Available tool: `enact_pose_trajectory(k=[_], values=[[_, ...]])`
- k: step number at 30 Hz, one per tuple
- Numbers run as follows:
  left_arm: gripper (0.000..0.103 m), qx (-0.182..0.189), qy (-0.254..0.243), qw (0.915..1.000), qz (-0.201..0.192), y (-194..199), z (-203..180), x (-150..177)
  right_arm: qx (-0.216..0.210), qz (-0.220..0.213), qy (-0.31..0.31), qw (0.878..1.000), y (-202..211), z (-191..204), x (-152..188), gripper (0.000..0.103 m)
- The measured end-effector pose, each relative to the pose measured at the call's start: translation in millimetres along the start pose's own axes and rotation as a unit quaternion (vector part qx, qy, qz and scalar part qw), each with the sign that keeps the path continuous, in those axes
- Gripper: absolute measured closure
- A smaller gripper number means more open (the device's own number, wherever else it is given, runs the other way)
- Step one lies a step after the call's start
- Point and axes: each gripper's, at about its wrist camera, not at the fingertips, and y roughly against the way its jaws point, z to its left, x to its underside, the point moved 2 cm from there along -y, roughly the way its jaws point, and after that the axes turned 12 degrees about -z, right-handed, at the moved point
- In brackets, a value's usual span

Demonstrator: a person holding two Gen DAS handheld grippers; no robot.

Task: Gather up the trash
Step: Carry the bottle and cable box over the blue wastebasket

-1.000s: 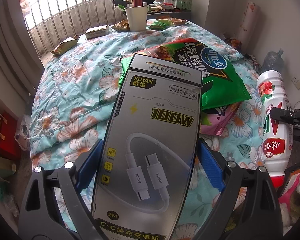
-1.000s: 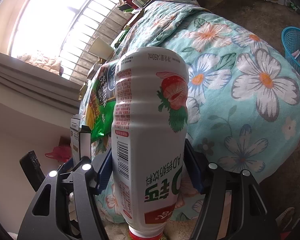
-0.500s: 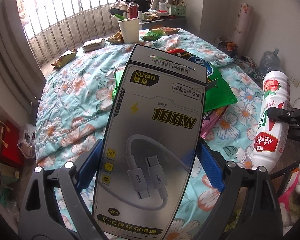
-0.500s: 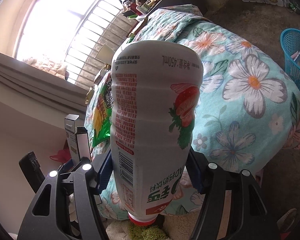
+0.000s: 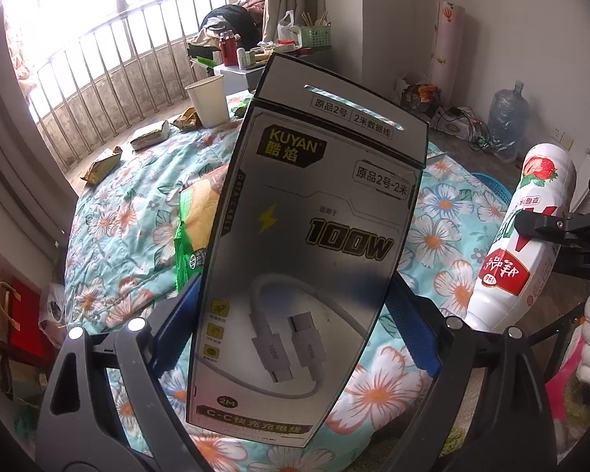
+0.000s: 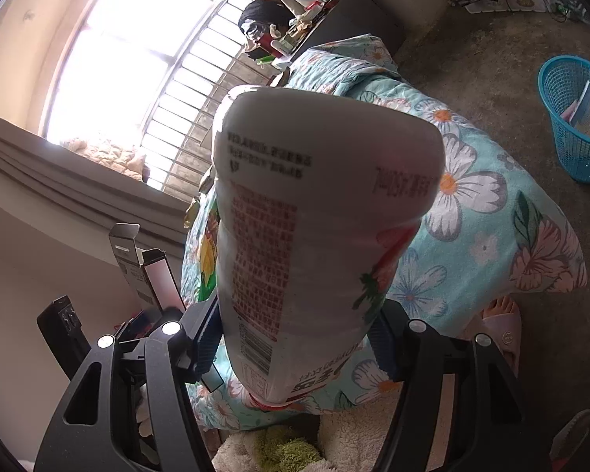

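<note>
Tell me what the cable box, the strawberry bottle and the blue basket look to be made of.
Cable box: likely glossy printed cardboard; folded top flap, sheen on its face.
Strawberry bottle: seemingly opaque white plastic, smooth, with moulded ridges and a printed label.
Blue basket: probably moulded plastic; fine open mesh walls, solid rim.

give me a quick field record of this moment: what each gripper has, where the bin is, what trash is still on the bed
left hand-held gripper: shut on cable box
right hand-held gripper: shut on white drink bottle, cap end toward the camera
bin: blue basket on the floor beside the bed, some paper inside
bed: floral quilt
trash left on bed: green snack bag, paper cup, small wrappers near the window side
</note>
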Motion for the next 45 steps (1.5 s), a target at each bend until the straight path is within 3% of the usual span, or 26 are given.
enact_pose_trajectory(k=[15, 18, 25, 36, 42, 45], values=[[0.022, 0.083, -0.053, 0.9946, -0.031, 0, -72, -50, 0.004, -0.094, -0.03, 0.995, 59, -37, -25, 0.041], [0.03, 0.101, -0.061, 0.9927, -0.025, -9, -90, -61, -0.001, -0.108, -0.043, 0.993, 68, -49, -29, 0.041], [0.031, 0.123, -0.07, 0.9899, -0.003, -46, -129, -58, -0.007, -0.126, -0.08, 0.989, 83, -80, -31, 0.041], [0.029, 0.151, 0.019, 0.9883, -0.004, -53, -84, -51, -0.013, -0.114, -0.106, 0.988, 71, -101, -31, 0.041], [0.031, 0.174, 0.037, 0.9823, -0.059, -32, -64, -58, -0.003, -0.109, -0.092, 0.99, 66, -94, -32, 0.041], [0.042, 0.181, 0.039, 0.9795, -0.08, -23, -58, -59, -0.001, -0.101, -0.092, 0.991, 60, -94, -30, 0.041]])
